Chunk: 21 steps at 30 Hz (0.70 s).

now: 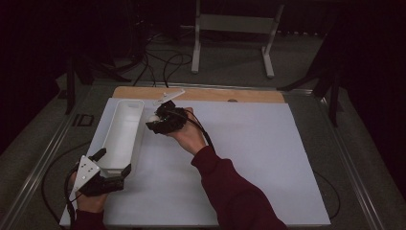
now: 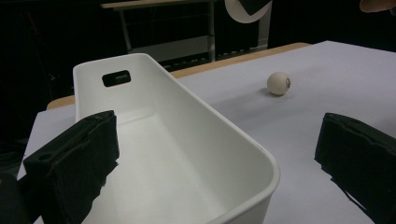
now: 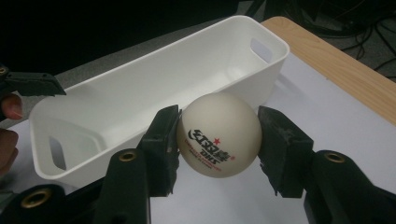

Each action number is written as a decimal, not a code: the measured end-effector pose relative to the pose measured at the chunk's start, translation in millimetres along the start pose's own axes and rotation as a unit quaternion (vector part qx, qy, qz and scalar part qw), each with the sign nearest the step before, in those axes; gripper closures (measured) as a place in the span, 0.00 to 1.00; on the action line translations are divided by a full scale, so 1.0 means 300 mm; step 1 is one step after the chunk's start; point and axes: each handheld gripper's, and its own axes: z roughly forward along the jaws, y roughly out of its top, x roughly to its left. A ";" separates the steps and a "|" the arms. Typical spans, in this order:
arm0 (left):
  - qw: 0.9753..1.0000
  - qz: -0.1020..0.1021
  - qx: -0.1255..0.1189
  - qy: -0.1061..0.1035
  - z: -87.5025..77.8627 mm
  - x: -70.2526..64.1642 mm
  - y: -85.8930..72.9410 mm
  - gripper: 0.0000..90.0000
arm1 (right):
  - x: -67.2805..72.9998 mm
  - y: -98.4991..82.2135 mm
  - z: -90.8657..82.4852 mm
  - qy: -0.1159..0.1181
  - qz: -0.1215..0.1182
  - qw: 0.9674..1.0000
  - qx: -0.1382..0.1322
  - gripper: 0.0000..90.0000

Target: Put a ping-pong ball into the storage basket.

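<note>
The table-tennis ball (image 3: 218, 135) sits clamped across its widest part between the pads of the right hand-held gripper (image 3: 218, 140), just beside the white bin (image 3: 140, 88). Judged light, smooth, thin-shelled: grip gently. The left hand-held gripper (image 2: 215, 158) stands open astride the bin's near corner.

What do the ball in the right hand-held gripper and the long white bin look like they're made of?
Ball: most likely celluloid-type plastic, matt off-white, with a printed logo and red star like a table tennis ball's. The right hand-held gripper is shut on it.
Bin: apparently moulded plastic, smooth with a slight sheen; thin walls, rounded corners and cut-out handle slots suggest it.
</note>
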 end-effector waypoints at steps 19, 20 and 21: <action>1.000 -0.001 0.000 -0.001 -0.001 0.002 0.000 0.01 | 0.025 0.014 0.037 0.012 -0.002 1.000 -0.001 0.56; 1.000 -0.001 -0.001 -0.001 -0.001 0.001 0.000 0.01 | 0.026 0.015 0.040 0.014 -0.002 1.000 -0.002 0.56; 1.000 -0.001 -0.001 -0.001 0.000 0.001 0.000 0.01 | 0.027 0.015 0.042 0.015 -0.002 1.000 -0.002 0.56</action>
